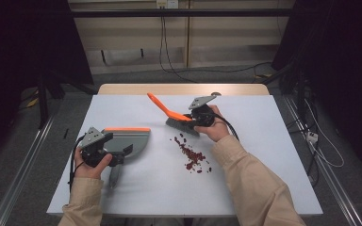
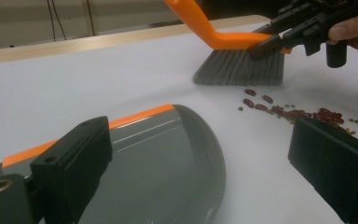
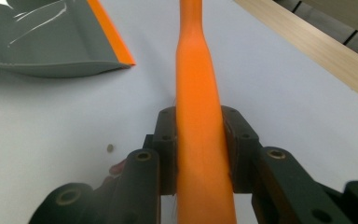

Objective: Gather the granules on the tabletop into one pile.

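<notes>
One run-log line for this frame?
right gripper: shut on brush | left gripper: at dustpan | beans: loose on table

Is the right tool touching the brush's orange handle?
Touching. In the right gripper view the right tool has both jaws pressed flat against the sides of the brush's orange handle, with no gap on either side.

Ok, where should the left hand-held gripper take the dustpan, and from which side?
Grip the slim grey handle that sticks out of the dustpan toward the person, coming down from above with the jaws across it. The dustpan lies flat and looks too wide for the left hand-held gripper, open over it; the handle is narrow and free.
</notes>
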`<state>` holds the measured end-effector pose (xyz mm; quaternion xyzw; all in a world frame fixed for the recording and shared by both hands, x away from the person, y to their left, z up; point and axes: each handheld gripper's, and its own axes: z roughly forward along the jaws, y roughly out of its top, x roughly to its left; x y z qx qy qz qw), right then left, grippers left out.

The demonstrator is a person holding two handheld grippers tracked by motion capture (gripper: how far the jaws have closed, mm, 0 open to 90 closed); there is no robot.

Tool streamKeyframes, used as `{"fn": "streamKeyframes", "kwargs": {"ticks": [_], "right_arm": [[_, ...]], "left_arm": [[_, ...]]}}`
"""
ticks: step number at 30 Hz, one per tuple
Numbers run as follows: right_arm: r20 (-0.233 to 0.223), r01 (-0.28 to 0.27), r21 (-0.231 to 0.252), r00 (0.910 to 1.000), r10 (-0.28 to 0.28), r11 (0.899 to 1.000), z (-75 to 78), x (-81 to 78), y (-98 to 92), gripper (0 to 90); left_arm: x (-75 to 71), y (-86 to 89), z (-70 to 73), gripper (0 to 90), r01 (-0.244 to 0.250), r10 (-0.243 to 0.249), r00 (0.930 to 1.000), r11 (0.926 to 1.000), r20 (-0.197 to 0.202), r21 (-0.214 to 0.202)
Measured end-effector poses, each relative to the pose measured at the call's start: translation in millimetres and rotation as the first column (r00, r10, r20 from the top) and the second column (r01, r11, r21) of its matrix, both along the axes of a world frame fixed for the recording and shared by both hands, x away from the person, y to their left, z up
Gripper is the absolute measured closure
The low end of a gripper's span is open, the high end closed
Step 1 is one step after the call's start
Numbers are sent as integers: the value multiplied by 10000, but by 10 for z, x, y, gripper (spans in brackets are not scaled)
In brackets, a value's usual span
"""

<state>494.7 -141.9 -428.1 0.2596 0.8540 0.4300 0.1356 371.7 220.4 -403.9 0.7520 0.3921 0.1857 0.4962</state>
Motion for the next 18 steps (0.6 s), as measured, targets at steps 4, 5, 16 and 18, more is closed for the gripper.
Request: {"fn": "streamKeyframes", "kwargs": {"ticks": [4, 5, 16, 18], "right_arm": [[-4, -890, -534, 9960, 891, 9946, 35, -23, 48, 710], [12, -1117, -612, 9937, 1120, 9919, 40, -37, 44, 710], [-259, -2643, -981, 9644, 2631, 9594, 86, -352, -76, 708], [-224, -2749, -1060, 9615, 2741, 9556, 87, -418, -91, 708]], "left_arm": [[0, 27, -2, 60, -95, 95, 10000, 10000, -1, -11], [1, 34, -3, 60, -114, 114, 9999, 9999, -14, -6], [-7, 35, 0, 60, -117, 117, 9999, 9999, -2, -117], [-7, 35, -1, 60, -122, 122, 9999, 9999, -10, -104]]}}
